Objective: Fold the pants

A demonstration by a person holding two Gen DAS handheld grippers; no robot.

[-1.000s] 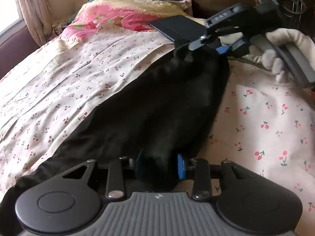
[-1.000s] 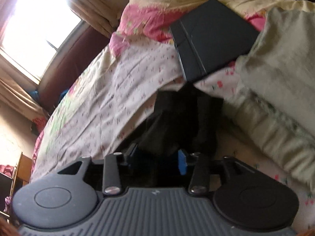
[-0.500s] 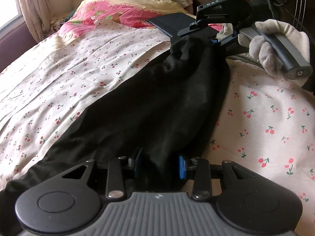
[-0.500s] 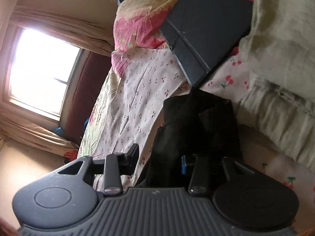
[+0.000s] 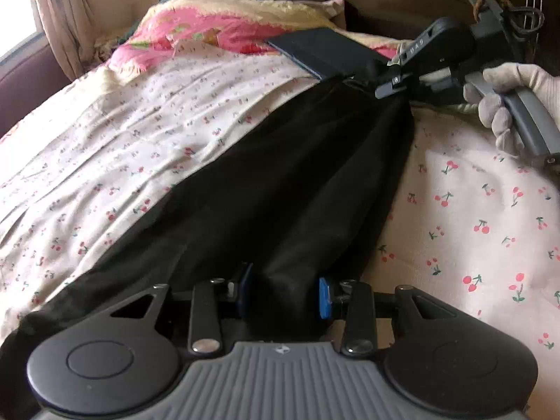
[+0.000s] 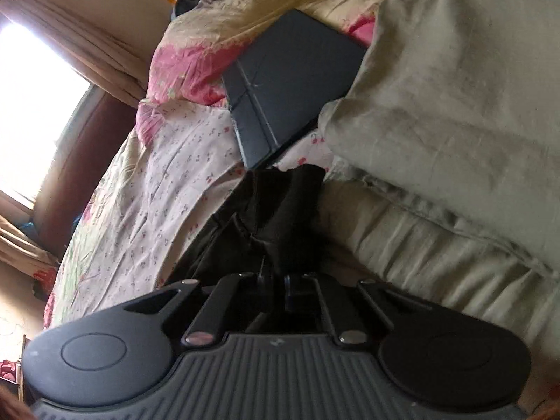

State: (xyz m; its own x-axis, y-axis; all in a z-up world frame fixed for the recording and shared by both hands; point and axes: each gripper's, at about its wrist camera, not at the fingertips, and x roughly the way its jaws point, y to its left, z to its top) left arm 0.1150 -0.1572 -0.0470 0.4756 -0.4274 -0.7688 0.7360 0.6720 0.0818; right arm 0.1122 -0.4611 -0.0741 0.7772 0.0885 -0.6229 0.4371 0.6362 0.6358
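Black pants (image 5: 280, 189) lie stretched along the cherry-print bed sheet (image 5: 140, 147), from the near edge to the far end. My left gripper (image 5: 283, 297) has a bunch of the near end of the pants between its blue pads. My right gripper (image 5: 392, 82), held by a gloved hand (image 5: 507, 105), is shut on the far end. In the right wrist view the fingers (image 6: 276, 287) are closed tight on black fabric (image 6: 276, 206).
A dark flat case (image 5: 322, 52) lies just beyond the pants' far end, also in the right wrist view (image 6: 290, 84). A pink and yellow pillow (image 5: 210, 21) sits at the bed head. Grey-green pillows (image 6: 455, 105) lie right. A curtained window (image 6: 31, 112) is left.
My right gripper has closed fully on the far end of the pants and dropped lower toward the bed. The pants lie flatter and more stretched. My left gripper has kept its hold.
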